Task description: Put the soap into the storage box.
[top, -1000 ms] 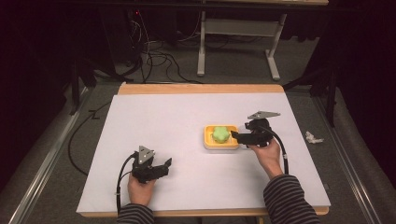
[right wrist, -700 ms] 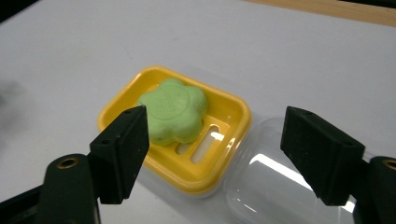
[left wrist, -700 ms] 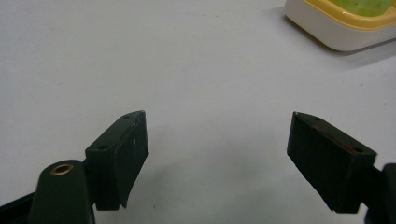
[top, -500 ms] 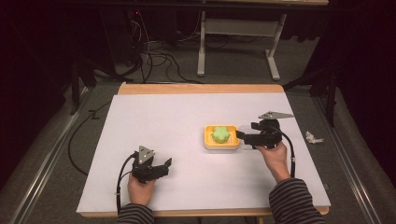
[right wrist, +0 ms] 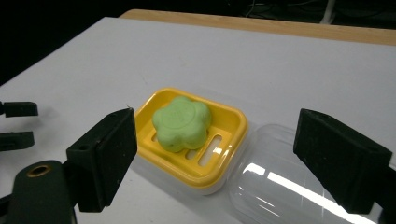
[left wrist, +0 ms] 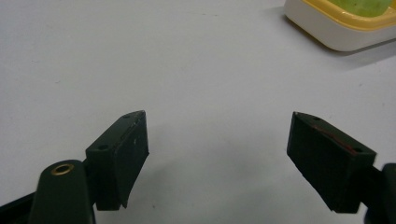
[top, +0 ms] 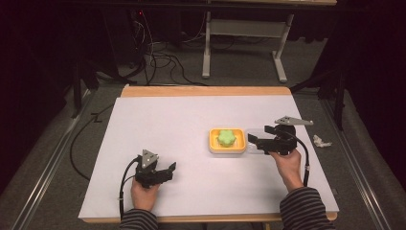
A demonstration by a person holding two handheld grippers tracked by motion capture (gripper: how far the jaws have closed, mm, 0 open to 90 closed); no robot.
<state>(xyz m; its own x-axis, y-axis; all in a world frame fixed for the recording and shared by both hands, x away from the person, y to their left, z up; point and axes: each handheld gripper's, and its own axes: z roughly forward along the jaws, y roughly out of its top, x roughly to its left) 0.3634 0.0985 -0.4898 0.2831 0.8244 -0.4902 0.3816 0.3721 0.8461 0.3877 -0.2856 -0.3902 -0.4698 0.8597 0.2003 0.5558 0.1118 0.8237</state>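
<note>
A yellow soap dish sits right of the table's middle with a green flower-shaped soap in it. A clear plastic lid lies on the table against the dish's right side. My right gripper hovers over that lid, pointing left at the dish. In the right gripper view the dish, soap and lid lie ahead of my right gripper. Its jaws have just been opening and press on nothing. My left gripper rests open near the front edge; its own view shows my left gripper with bare table between the jaws.
The white table top has a wooden strip along its far edge. A crumpled scrap of paper lies just off the table's right side. Cables and a desk frame are on the floor beyond.
My right gripper has drawn back to the right from the dish and its jaws have spread. The clear lid now shows lying beside the dish. The left gripper has stayed put.
</note>
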